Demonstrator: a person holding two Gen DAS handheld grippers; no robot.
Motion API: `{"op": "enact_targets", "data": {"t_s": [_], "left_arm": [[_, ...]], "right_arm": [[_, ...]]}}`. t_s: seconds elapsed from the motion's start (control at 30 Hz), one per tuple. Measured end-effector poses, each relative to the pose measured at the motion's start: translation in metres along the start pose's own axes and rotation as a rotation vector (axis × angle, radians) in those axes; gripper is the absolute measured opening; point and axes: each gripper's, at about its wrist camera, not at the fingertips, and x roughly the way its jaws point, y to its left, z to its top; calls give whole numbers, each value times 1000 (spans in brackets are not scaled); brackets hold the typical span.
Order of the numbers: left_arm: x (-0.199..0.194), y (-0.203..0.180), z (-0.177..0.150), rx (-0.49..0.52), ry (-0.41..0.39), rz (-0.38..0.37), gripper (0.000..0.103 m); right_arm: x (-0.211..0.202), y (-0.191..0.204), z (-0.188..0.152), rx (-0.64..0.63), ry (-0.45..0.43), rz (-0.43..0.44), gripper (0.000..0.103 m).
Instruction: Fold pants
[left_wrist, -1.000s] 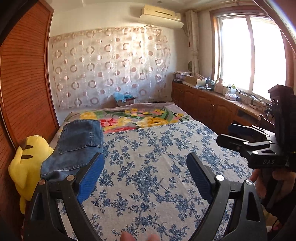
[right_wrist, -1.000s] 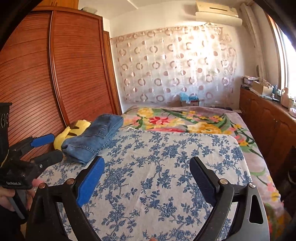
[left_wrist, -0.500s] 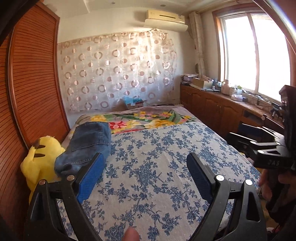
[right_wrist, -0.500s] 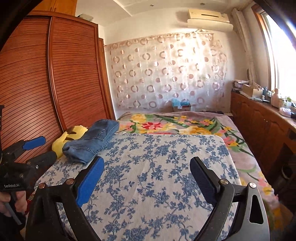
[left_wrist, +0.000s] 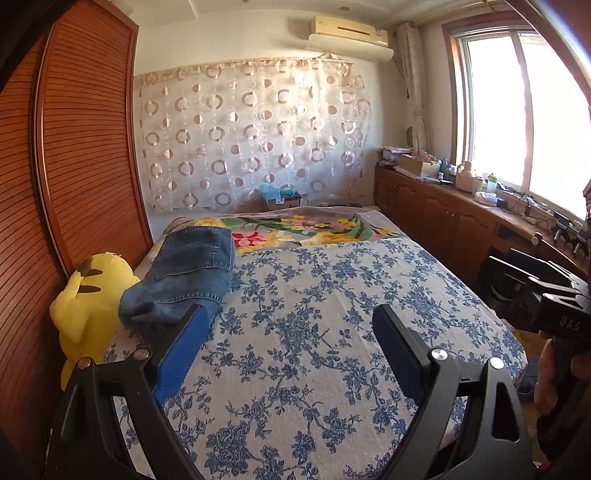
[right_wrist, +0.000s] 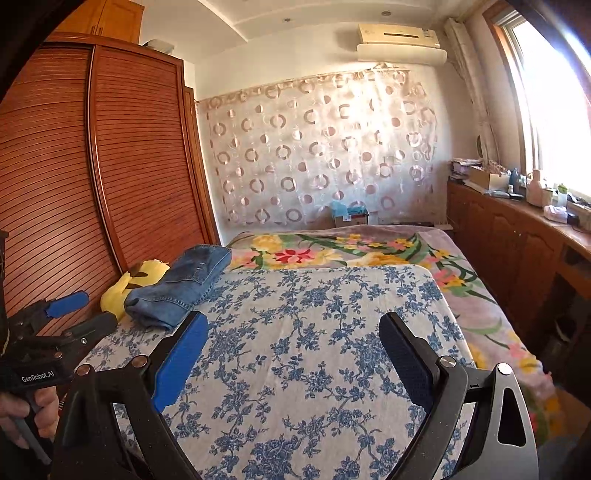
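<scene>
Folded blue jeans lie at the left side of the bed on the blue-flowered sheet, and they also show in the right wrist view as jeans. My left gripper hovers over the sheet just right of the jeans, open, with nothing between its blue pads. My right gripper is open and empty above the middle of the sheet. Each gripper shows in the other's view: the right gripper at the right edge, the left gripper at the left edge, a hand on each.
A yellow plush toy sits against the slatted wooden wardrobe beside the jeans. A flowered blanket covers the far end of the bed. Wooden cabinets with bottles and boxes run under the window on the right.
Both views have drawn back a little from the bed and tilted up, showing more wall and ceiling. The jeans lie unmoved. Both grippers' jaws stay equally wide.
</scene>
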Motion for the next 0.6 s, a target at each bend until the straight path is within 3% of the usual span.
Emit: {"op": "enact_targets", "data": {"t_s": [0.6], "left_arm": [[2,14,-13,-29,24,44,91]], "right_arm": [[-6,1,-12,-22,10,-25,94]]}}
